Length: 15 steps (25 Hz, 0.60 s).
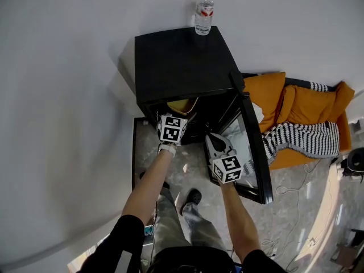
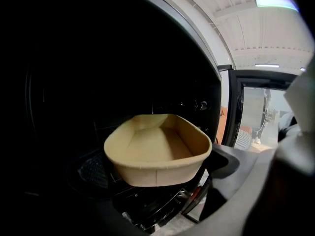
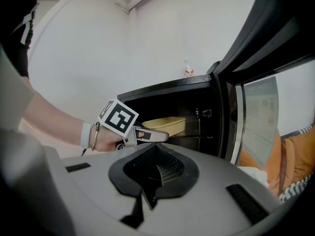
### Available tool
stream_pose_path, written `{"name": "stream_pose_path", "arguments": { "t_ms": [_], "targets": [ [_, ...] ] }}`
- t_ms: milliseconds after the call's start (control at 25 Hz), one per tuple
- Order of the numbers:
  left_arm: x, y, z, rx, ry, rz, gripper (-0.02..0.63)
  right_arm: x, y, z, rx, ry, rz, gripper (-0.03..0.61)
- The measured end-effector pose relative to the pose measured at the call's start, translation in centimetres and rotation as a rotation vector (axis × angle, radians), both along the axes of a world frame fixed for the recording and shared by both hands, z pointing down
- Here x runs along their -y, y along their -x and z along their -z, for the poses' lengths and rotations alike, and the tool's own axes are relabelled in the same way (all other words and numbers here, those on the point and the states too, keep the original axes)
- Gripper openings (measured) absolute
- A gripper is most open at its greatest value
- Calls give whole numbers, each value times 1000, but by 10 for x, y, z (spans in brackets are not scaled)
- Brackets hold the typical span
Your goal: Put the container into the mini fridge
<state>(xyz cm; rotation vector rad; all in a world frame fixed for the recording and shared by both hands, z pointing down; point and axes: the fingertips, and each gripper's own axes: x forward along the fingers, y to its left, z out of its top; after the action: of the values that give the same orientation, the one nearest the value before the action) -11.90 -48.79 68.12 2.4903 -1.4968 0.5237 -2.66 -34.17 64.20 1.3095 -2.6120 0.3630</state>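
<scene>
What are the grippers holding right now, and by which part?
The left gripper holds the beige container by its near edge. The right gripper is shut on nothing.

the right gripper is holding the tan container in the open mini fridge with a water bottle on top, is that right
Not quite: the left gripper holds the container, as the left gripper view shows; the right gripper is shut and empty. The rest stands.

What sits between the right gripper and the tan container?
Only the left gripper, which grips the container by its rim; the right gripper view shows it.
</scene>
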Motion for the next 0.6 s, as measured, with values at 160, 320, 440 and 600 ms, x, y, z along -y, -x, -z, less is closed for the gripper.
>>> {"name": "stream_pose_path", "arguments": {
  "t_ms": [160, 320, 440, 600],
  "targets": [
    [0, 1, 0, -7, -9, 2, 591, -1, -1, 1, 6, 1, 3, 8],
    [-6, 1, -1, -10, -1, -10, 592, -1, -2, 0, 9, 8, -9, 8],
    [-10, 2, -3, -8, -2, -14, 592, 1, 0, -2, 8, 14, -8, 8],
    [-13, 3, -1, -23, -2, -14, 592, 5, 3, -7, 5, 24, -6, 8]
  ]
}}
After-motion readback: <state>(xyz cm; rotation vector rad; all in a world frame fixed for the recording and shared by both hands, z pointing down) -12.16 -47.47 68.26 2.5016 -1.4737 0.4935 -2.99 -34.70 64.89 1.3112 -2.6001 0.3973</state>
